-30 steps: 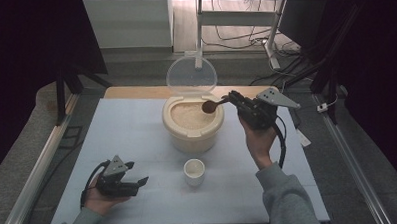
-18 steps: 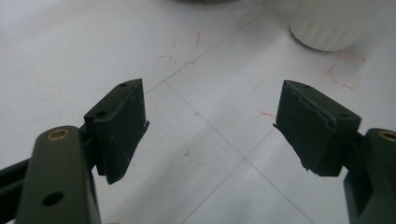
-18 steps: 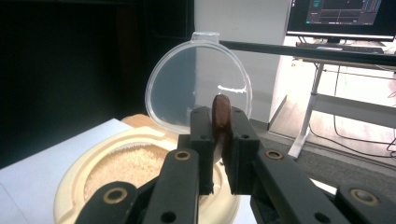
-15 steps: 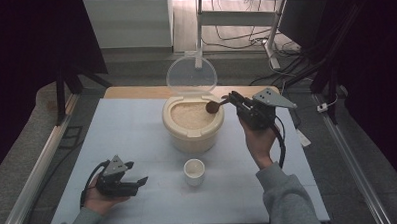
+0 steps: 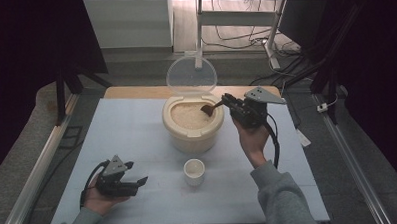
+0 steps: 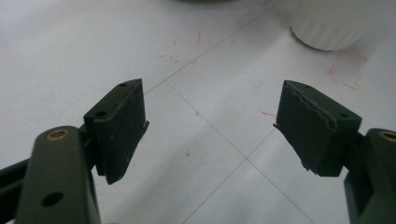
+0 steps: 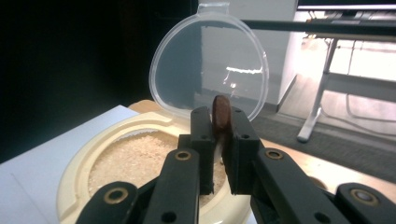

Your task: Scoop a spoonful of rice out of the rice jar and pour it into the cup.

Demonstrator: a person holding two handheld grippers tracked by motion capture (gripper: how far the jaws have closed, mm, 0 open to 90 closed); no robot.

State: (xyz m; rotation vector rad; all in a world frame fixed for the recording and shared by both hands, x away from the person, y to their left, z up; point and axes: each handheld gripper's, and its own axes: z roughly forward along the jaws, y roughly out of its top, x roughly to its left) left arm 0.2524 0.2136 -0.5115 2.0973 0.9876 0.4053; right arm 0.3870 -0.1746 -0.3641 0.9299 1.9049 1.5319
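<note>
Right claw (image 5: 229, 102) is clamped on the handle of a small brown wooden spoon (image 5: 208, 108), held by the person's right hand (image 5: 252, 140) at the right side of a cream rice container (image 5: 193, 125). From above, the spoon's bowl reaches over the container's rim and sits at or just above the surface of the white rice (image 5: 186, 115); whether it touches the grains cannot be told. In the right gripper view the two black jaws stand close together with the spoon (image 7: 221, 113) pinched edge-on between them, the rice (image 7: 135, 158) below and to the left, and the container's clear round lid (image 7: 212, 65) standing upright, hinged open at the far side. Left claw (image 5: 134, 183) rests low on the near left part of the pale tabletop (image 5: 127, 129), held in the person's left hand (image 5: 97, 198), well apart from the container. Its jaws are spread wide with nothing between them, and in the left gripper view they frame bare tabletop (image 6: 196, 93) marked with thin lines and faint red marks. A small white ribbed cup (image 5: 194, 171) stands on the tabletop just in front of the container, between the two hands; its base (image 6: 334, 23) shows at the top right of the left gripper view.
</note>
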